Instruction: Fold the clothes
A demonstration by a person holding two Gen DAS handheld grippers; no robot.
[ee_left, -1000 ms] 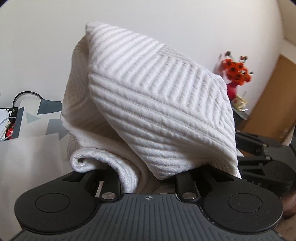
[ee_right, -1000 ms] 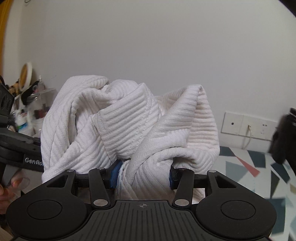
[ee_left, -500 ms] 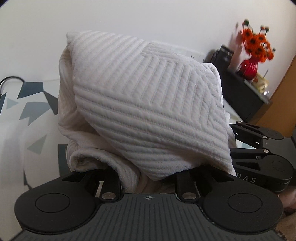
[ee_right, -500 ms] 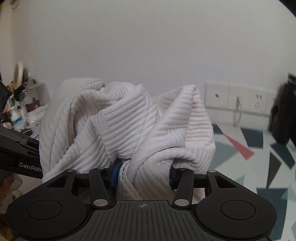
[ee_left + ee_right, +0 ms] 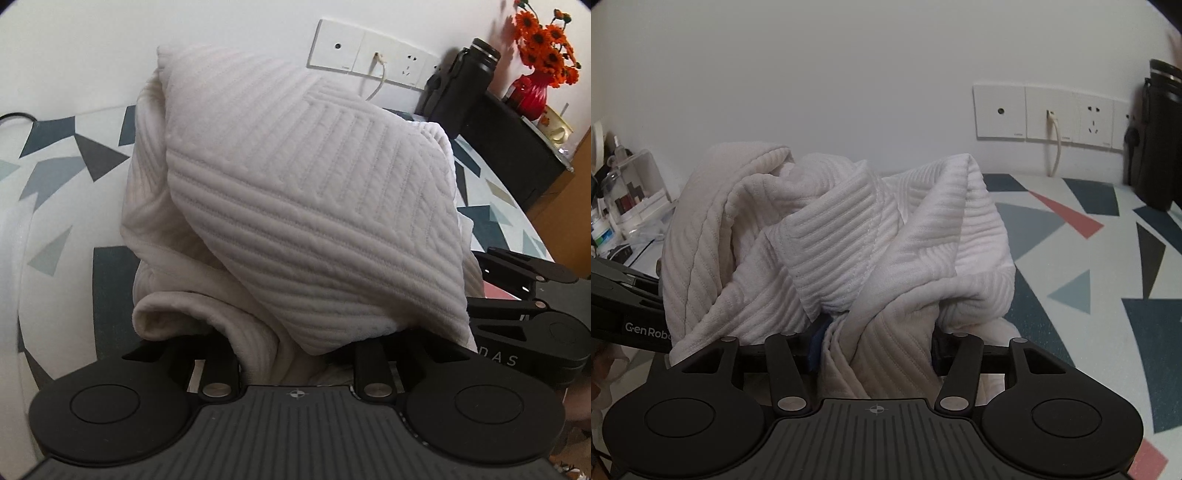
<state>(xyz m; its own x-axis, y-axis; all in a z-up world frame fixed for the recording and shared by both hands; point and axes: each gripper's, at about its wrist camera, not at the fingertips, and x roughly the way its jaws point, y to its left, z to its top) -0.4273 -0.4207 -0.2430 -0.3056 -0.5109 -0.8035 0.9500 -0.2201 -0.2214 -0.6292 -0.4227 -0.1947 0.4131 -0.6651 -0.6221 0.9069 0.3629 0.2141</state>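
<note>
A white ribbed garment (image 5: pixel 295 206) is bunched over my left gripper (image 5: pixel 295 343), which is shut on it; the cloth hides the fingertips. The same white garment (image 5: pixel 846 251) is heaped over my right gripper (image 5: pixel 875 343), also shut on a fold of it, with a blue finger pad (image 5: pixel 817 343) showing at the left. Each gripper appears at the edge of the other's view: the right one (image 5: pixel 532 314) at the left wrist view's right side, the left one (image 5: pixel 624 295) at the right wrist view's left side. The cloth hangs above a table (image 5: pixel 1071 258) with a triangle pattern.
A wall socket strip (image 5: pixel 1049 112) with a white cable plugged in is behind the table. A black flask (image 5: pixel 461 85) and a red vase of orange flowers (image 5: pixel 535 70) stand at the back right. A clear organiser box (image 5: pixel 631 192) with small bottles sits at the left.
Both grippers have tilted down toward the table with the garment still held; the sockets and patterned tabletop have come into view. The grip on the cloth is unchanged.
</note>
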